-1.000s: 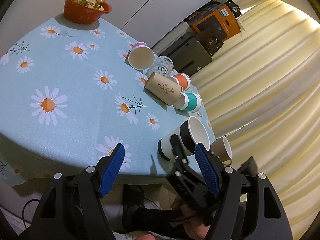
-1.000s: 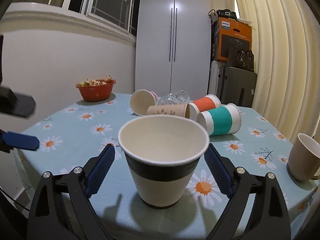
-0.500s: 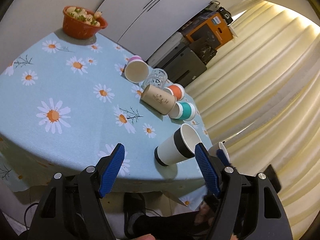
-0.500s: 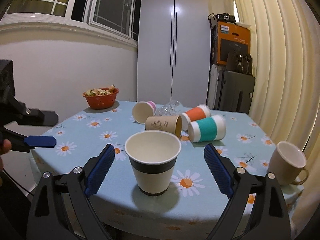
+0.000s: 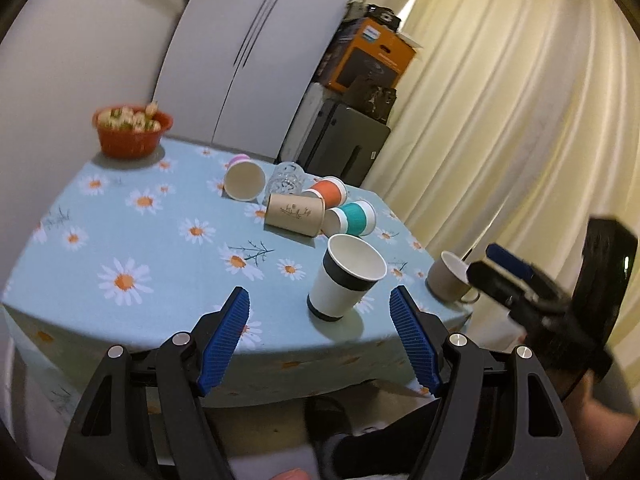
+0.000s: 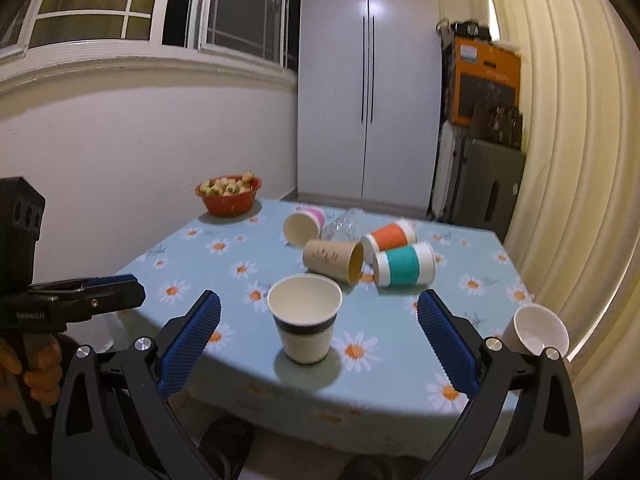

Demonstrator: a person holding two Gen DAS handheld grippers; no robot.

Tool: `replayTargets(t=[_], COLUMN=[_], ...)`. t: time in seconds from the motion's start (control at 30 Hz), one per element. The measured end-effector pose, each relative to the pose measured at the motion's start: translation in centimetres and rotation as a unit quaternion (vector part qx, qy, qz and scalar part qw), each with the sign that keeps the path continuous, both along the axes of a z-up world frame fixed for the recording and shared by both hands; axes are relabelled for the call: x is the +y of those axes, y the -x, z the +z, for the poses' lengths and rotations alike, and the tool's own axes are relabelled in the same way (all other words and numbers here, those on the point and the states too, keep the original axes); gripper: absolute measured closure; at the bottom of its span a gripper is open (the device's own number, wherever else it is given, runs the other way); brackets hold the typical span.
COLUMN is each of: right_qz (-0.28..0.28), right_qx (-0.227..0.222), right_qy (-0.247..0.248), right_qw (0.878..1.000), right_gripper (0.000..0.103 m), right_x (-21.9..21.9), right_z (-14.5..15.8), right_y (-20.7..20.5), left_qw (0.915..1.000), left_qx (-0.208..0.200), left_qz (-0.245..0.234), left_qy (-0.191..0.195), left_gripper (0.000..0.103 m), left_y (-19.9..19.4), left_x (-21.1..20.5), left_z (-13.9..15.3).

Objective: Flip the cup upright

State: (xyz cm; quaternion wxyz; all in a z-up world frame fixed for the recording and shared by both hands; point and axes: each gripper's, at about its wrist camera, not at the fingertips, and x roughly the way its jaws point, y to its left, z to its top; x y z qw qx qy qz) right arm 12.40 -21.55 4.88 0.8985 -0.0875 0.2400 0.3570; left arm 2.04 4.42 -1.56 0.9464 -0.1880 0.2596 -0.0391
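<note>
A white paper cup with a black band (image 5: 344, 285) stands upright near the table's front edge; it also shows in the right wrist view (image 6: 305, 324). My left gripper (image 5: 320, 336) is open and empty, held back off the table edge in front of the cup. My right gripper (image 6: 318, 338) is open and empty, also pulled back from the cup. The right gripper shows at the right of the left wrist view (image 5: 520, 280), and the left gripper at the left of the right wrist view (image 6: 80, 296).
Behind the cup lie a brown cup (image 6: 334, 260), a teal cup (image 6: 404, 265), an orange cup (image 6: 388, 236), a pink-rimmed cup (image 6: 302, 227) and a clear glass (image 5: 286, 178). A beige mug (image 6: 534, 330) stands at the right edge. An orange bowl (image 6: 228, 196) sits at the back of the daisy tablecloth (image 6: 200, 264).
Both grippers have pulled back from the table. The black-banded cup stands free and looks smaller. The left wrist view has levelled out.
</note>
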Motion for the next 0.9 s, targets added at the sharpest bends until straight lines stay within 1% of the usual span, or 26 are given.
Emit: replayTargets(t=[0.07, 0.13, 0.17, 0.2, 0.33, 0.53, 0.63, 0.73, 0.8, 0.9], right_qz=[0.005, 0.004, 0.001, -0.003, -0.015, -0.027, -0.027, -0.022, -0.029, -0.031], right_qx=[0.002, -0.002, -0.003, -0.001, 0.013, 0.038, 0.023, 0.019, 0.023, 0.01], right_qy=[0.002, 0.008, 0.01, 0.013, 0.003, -0.012, -0.004, -0.003, -0.004, 0.0], right_qw=[1.0, 1.0, 1.0, 1.0, 1.0, 0.999, 0.999, 1.0, 0.999, 0.999], right_gripper=[0.005, 0.005, 0.005, 0.005, 0.005, 0.005, 0.005, 0.005, 0.005, 0.005], right_x=[-0.8, -1.5, -1.9, -2.5, -4.4, -6.4, -6.7, -6.9, -7.3, -7.3], right_z=[0.2, 0.1, -0.1, -0.2, -0.8, -1.1, -0.9, -1.2, -1.5, -1.5], right_y=[0.0, 0.1, 0.1, 0.0, -0.4, -0.8, -0.4, 0.2, 0.3, 0.8], left_qw=[0.9991, 0.9989, 0.9986, 0.9976, 0.9944, 0.9897, 0.9862, 0.9847, 0.9852, 0.9866], left_qx=[0.009, 0.006, 0.004, 0.004, 0.01, 0.023, 0.031, 0.035, 0.035, 0.032], left_qz=[0.022, 0.018, 0.019, 0.022, 0.026, 0.024, 0.023, 0.022, 0.024, 0.03], left_qy=[-0.036, -0.042, -0.05, -0.066, -0.102, -0.139, -0.161, -0.169, -0.166, -0.157], left_gripper=[0.032, 0.032, 0.032, 0.032, 0.032, 0.032, 0.032, 0.032, 0.032, 0.032], left_y=[0.3, 0.8, 1.1, 1.4, 2.2, 3.0, 3.2, 3.5, 3.5, 3.5], left_x=[-0.5, -0.7, -0.8, -1.0, -1.3, -2.1, -2.7, -3.0, -2.9, -2.6], left_z=[0.5, 0.9, 1.1, 1.4, 1.9, 1.6, 1.1, 0.7, 0.5, 0.5])
